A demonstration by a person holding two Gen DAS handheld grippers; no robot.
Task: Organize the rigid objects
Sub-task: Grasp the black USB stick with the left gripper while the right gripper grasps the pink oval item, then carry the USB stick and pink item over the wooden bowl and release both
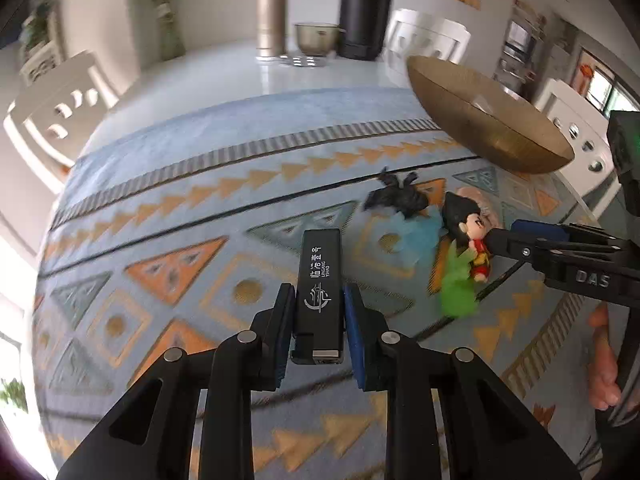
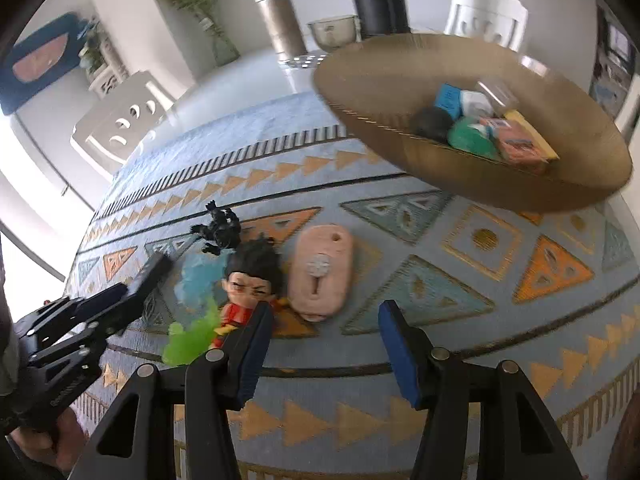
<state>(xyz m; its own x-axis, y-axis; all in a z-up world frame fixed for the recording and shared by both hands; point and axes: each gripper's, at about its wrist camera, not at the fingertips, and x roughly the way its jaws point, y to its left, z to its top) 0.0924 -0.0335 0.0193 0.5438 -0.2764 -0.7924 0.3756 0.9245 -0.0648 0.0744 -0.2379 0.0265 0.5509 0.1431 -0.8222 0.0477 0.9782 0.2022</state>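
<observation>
The left hand-held gripper (image 1: 318, 320) is clamped on the black lighter (image 1: 320, 292) above the patterned tabletop (image 1: 160, 208), the right hand-held gripper (image 2: 324, 336) gapes empty beside the boy figurine (image 2: 250, 280), so next probably comes carrying it to the wooden bowl (image 2: 400, 92).

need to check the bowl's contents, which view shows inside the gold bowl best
The right wrist view: it looks into the gold bowl, showing boxes and small items inside. The left wrist view shows only the bowl's outer wall and rim.

Woven patterned cloth mat (image 1: 168, 216), matt black plastic stick (image 1: 319, 276), glossy plastic figurine (image 2: 250, 284), brushed golden bowl (image 2: 400, 92)
</observation>
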